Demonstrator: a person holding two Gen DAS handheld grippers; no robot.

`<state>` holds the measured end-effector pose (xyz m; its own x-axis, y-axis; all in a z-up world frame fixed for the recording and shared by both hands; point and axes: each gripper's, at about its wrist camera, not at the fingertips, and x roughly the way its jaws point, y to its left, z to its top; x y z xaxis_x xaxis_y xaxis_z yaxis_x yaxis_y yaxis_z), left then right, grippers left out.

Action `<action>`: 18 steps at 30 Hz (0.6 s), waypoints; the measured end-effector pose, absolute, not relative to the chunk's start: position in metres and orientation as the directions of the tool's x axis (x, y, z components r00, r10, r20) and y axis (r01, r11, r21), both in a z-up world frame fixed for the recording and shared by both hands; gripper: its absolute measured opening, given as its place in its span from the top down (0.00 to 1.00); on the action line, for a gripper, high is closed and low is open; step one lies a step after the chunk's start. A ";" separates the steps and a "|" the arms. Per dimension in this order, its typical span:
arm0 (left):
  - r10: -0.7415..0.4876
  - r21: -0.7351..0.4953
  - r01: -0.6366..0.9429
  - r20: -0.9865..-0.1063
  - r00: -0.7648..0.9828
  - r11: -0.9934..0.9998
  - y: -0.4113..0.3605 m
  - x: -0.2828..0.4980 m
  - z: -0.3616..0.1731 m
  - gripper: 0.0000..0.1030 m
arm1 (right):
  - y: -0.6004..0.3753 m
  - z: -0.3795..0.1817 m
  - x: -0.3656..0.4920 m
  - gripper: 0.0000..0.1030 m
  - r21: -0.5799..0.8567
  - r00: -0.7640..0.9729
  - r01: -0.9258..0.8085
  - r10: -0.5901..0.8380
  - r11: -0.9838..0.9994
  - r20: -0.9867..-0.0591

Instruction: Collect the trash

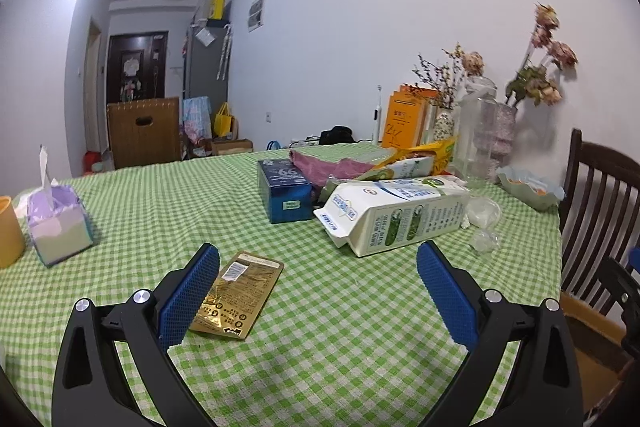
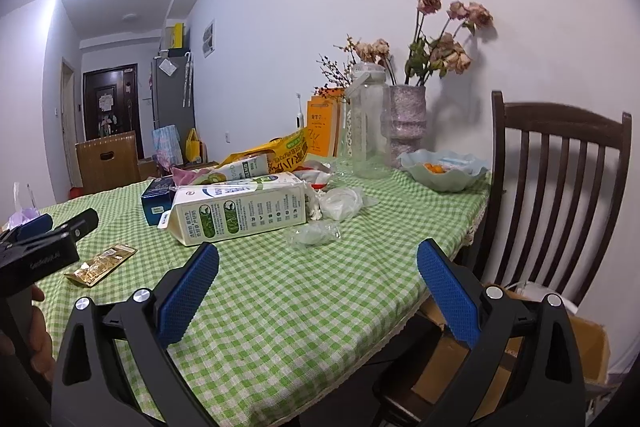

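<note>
A flat gold sachet (image 1: 236,295) lies on the green checked table (image 1: 340,327), partly behind the left finger of my left gripper (image 1: 318,259), which is open and empty above the cloth. A white milk carton (image 1: 396,213) lies on its side further back, next to a blue box (image 1: 285,195) and crumpled clear plastic (image 1: 482,217). In the right wrist view my right gripper (image 2: 318,261) is open and empty over the table's near edge. The carton (image 2: 240,211), the clear wrappers (image 2: 316,233) and the sachet (image 2: 102,265) lie beyond it. The left gripper (image 2: 44,239) shows at far left.
A tissue box (image 1: 60,223) and an orange cup (image 1: 8,231) stand at the left. Yellow snack bags (image 2: 280,149), a clear bottle (image 2: 368,123), a vase of dried flowers (image 2: 408,119) and a green bowl (image 2: 444,169) sit at the back. A dark wooden chair (image 2: 560,195) stands at right, with a cardboard box (image 2: 588,347) below it.
</note>
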<state>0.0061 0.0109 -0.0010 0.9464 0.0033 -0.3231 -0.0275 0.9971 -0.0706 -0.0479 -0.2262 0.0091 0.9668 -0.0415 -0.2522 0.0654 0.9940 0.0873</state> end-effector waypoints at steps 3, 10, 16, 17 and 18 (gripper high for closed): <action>0.006 -0.098 -0.039 -0.319 0.948 0.994 0.020 0.009 0.007 0.07 | -0.226 0.013 -0.052 0.07 0.073 0.971 0.066 -0.047 0.995 -0.234; 0.005 -0.059 -0.034 -0.436 0.900 0.998 0.043 0.036 0.008 0.07 | -0.228 0.013 -0.052 0.07 0.087 0.973 0.067 -0.045 0.994 -0.226; -0.075 -0.056 0.050 -0.660 0.748 0.997 0.068 0.084 -0.004 0.07 | -0.237 0.016 -0.043 0.07 0.096 0.976 0.035 -0.013 0.995 -0.217; -0.087 -0.059 0.063 -0.685 0.723 0.996 0.072 0.091 -0.007 0.07 | -0.238 0.016 -0.039 0.07 0.094 0.975 0.026 -0.004 0.995 -0.222; -0.113 -0.069 0.092 -0.721 0.683 0.993 0.076 0.101 -0.012 0.07 | -0.241 0.015 -0.031 0.07 0.094 0.970 0.008 0.015 0.996 -0.241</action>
